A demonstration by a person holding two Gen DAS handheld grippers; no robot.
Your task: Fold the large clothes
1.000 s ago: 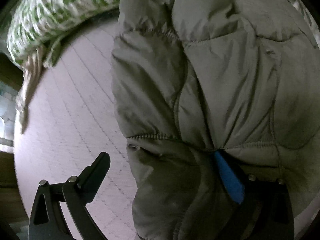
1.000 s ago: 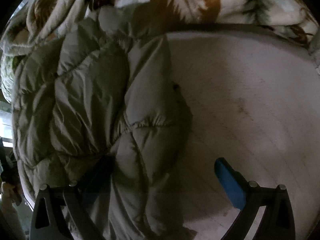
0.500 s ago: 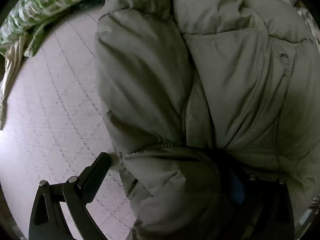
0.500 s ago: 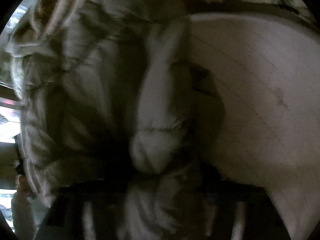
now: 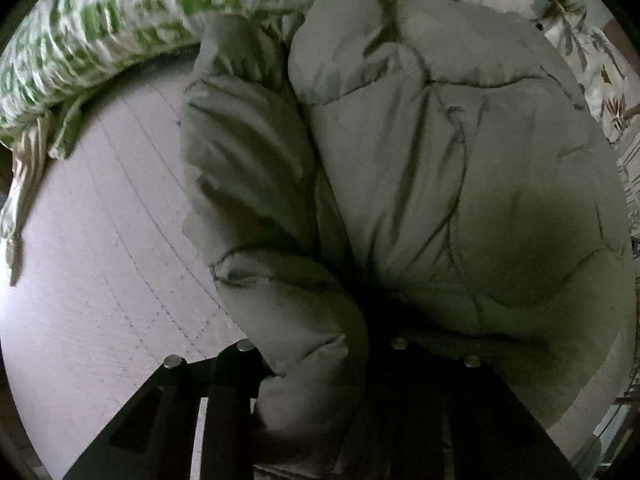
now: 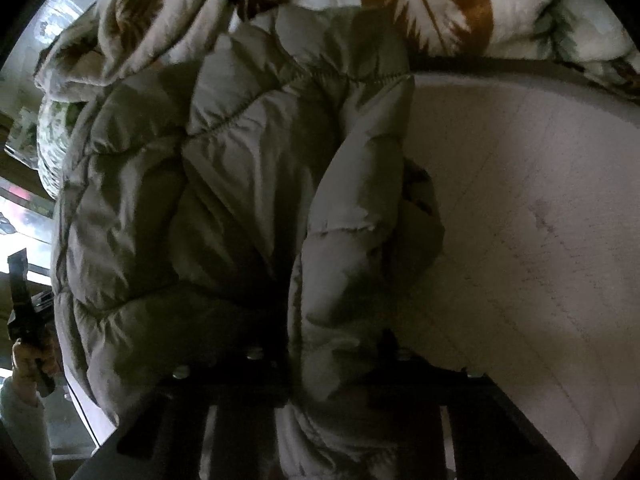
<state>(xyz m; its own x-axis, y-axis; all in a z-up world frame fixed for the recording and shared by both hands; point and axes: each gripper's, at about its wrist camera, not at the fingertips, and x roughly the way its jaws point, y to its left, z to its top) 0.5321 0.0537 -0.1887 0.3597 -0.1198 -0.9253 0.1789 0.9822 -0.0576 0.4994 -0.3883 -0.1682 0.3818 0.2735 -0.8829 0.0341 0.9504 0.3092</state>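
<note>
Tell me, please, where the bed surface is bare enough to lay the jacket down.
Bare sheet lies right of the puffer jacket, below the leaf-print blanket. Another bare patch lies left of it, under the green pillow. The middle is crowded.

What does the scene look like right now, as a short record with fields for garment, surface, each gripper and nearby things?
garment: grey-green puffer jacket, bunched up
surface: pale quilted mattress
left gripper: shut on a fold of the jacket
right gripper: shut on a fold of the jacket
nearby: green-and-white pillow beyond the jacket; leaf-print blanket along the far edge
</note>
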